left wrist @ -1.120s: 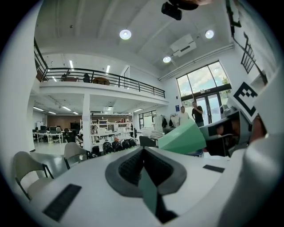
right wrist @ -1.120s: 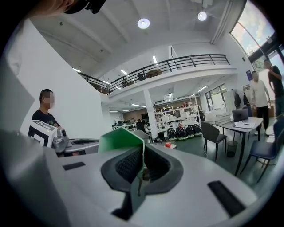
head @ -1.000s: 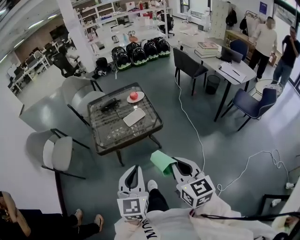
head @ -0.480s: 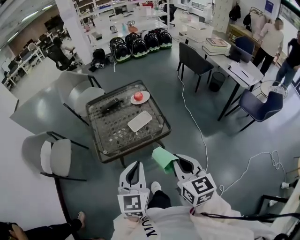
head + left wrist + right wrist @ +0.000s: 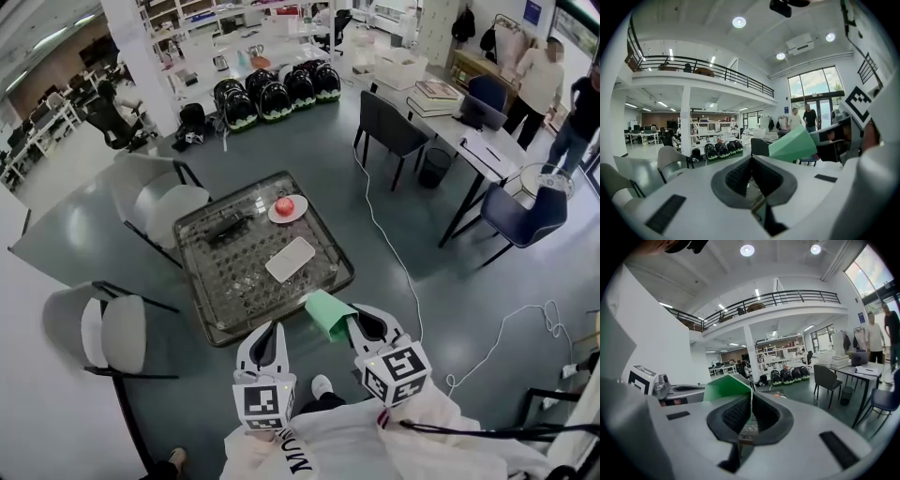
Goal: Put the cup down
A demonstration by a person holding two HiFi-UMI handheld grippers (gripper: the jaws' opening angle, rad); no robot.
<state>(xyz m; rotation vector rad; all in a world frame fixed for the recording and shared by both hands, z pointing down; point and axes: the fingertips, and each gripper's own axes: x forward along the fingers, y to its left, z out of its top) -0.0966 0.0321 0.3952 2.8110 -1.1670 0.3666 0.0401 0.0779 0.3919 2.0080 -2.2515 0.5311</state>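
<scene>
Both closed: right claw (image 5: 359, 325) pinching green cup (image 5: 325, 313); left claw (image 5: 271, 342) empty.

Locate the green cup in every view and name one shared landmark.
Head view: lower centre, green cup in the right claw.
Left gripper view: right of centre.
Right gripper view: left of centre, pinched.
Shared landmark: row of black packs.

White left tool (image 5: 272, 328), white right tool (image 5: 352, 319), square-marker cubes (image 5: 263, 405), dark pads (image 5: 740, 176), apparently white top (image 5: 342, 448)
</scene>
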